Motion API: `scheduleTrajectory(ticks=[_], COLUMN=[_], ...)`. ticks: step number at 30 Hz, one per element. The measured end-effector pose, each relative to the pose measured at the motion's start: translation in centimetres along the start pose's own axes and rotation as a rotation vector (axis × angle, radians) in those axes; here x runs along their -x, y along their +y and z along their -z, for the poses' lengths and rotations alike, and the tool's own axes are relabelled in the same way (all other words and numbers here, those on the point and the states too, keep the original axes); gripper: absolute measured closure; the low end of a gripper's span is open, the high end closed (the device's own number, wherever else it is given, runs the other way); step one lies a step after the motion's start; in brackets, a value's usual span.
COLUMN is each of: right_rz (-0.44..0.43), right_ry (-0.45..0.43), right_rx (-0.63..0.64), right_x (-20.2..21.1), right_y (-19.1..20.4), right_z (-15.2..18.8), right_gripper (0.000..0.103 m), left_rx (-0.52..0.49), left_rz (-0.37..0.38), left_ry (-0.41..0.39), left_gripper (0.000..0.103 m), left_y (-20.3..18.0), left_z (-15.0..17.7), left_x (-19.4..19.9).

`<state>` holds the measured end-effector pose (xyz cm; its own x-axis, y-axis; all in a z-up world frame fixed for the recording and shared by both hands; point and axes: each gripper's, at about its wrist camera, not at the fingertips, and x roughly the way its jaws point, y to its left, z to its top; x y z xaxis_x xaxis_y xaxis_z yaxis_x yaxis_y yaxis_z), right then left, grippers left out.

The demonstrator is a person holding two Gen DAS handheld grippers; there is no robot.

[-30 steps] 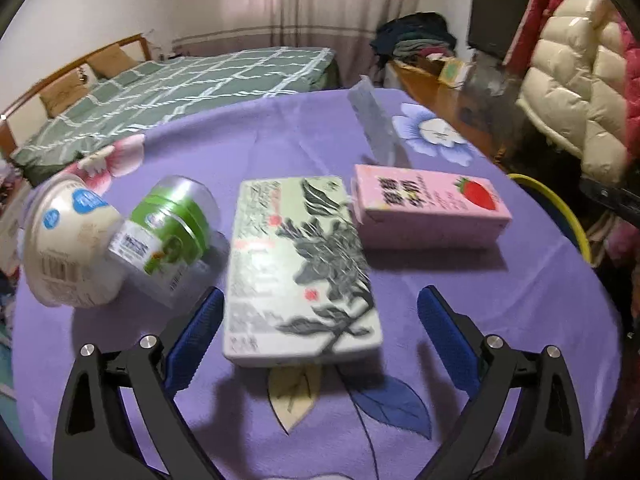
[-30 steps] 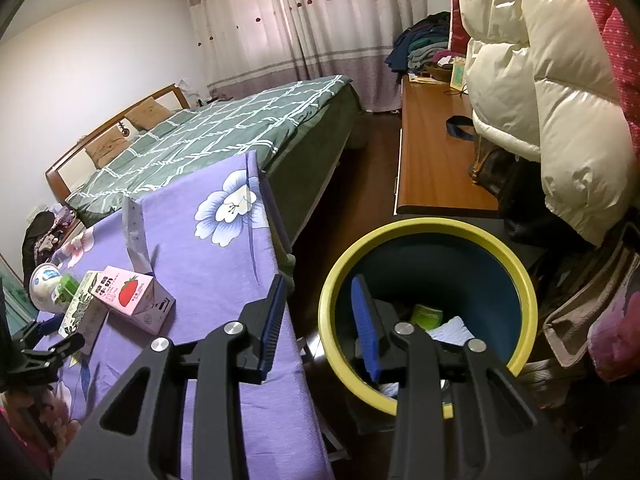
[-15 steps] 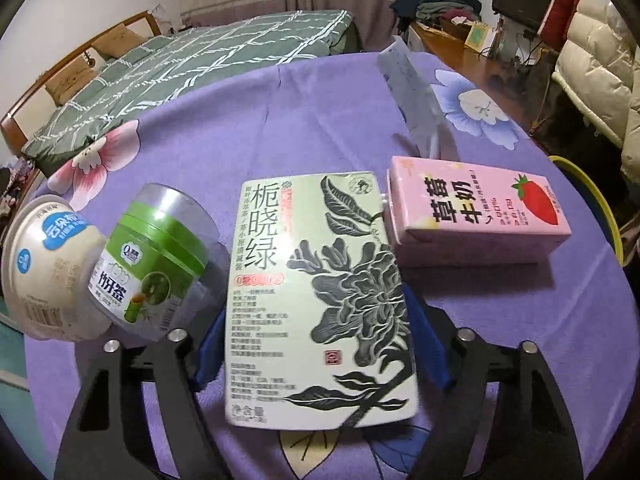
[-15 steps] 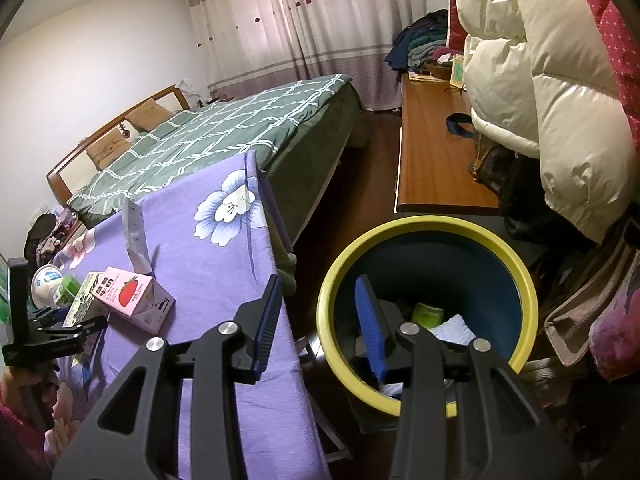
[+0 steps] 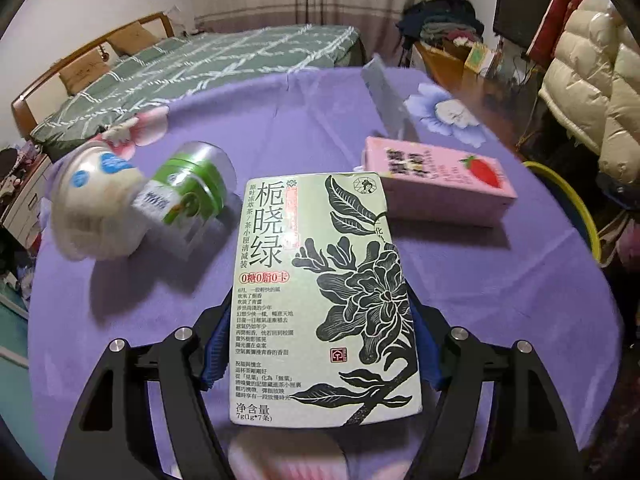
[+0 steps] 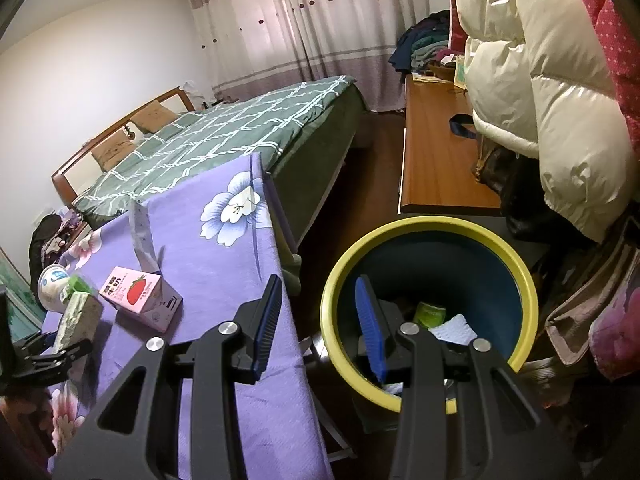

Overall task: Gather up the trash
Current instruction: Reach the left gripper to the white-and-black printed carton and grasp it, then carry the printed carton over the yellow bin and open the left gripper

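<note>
**Tea box between my left pads, right tool over the bin**

My left tool (image 5: 316, 344) gripped the flat pale-green cardboard tea box with a black flower print (image 5: 320, 300) across its width. The blue pads (image 5: 214, 344) pressed on both long sides, and the jaws were closing the last little bit on it. In the right wrist view the box (image 6: 78, 318) stood tilted, its far end raised clear of the purple flowered cloth on the worktop (image 5: 500, 280).

Just beside the box's far right corner lay the pink strawberry milk carton (image 5: 440, 184) on its side. To the box's left, a clear plastic jar with a green label (image 5: 184, 196) lay tipped against a white round tub with blue marks (image 5: 96, 208); both looked blurred. Behind the carton a thin grey wrapper (image 5: 388, 100) stood upright on the cloth.

My right tool (image 6: 320, 320) hung past the worktop's edge with its jaws part-way apart and nothing between them. Its right blue pad showed in front of the mouth of the yellow-rimmed, dark blue round bin (image 6: 524, 280) on the floor, and its left one was over the cloth's edge. Inside the bin I could see a green can (image 6: 430, 312) and white crumpled paper (image 6: 456, 330).

Beyond the worktop lay a bed with a green checked cover (image 6: 224, 136).
</note>
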<state>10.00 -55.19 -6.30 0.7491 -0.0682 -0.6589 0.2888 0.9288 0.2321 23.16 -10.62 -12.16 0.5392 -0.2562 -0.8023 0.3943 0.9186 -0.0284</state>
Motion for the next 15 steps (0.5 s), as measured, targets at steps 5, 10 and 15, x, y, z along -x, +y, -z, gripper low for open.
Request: scheduleTrajectory(ticks=[5, 10, 15], right_rz=[0.016, 0.043, 0.09], right_ry=[-0.003, -0.014, -0.031], right_rx=[0.028, 0.024, 0.007], right_x=[1.0, 2.3, 3.5], right_y=[-0.6, -2.4, -4.8], right_z=[0.4, 0.9, 1.1], right_gripper=[0.066, 0.066, 0.066], left_rx=[-0.008, -0.069, -0.139], left_rz=[0.045, 0.124, 0.209], left_ry=[-0.046, -0.073, -0.082], left_gripper=[0.031, 0.031, 0.031], left_y=[-2.2, -7.0, -13.1], left_z=[1.0, 0.0, -2.3], left_x=[2.7, 4.1, 3.7])
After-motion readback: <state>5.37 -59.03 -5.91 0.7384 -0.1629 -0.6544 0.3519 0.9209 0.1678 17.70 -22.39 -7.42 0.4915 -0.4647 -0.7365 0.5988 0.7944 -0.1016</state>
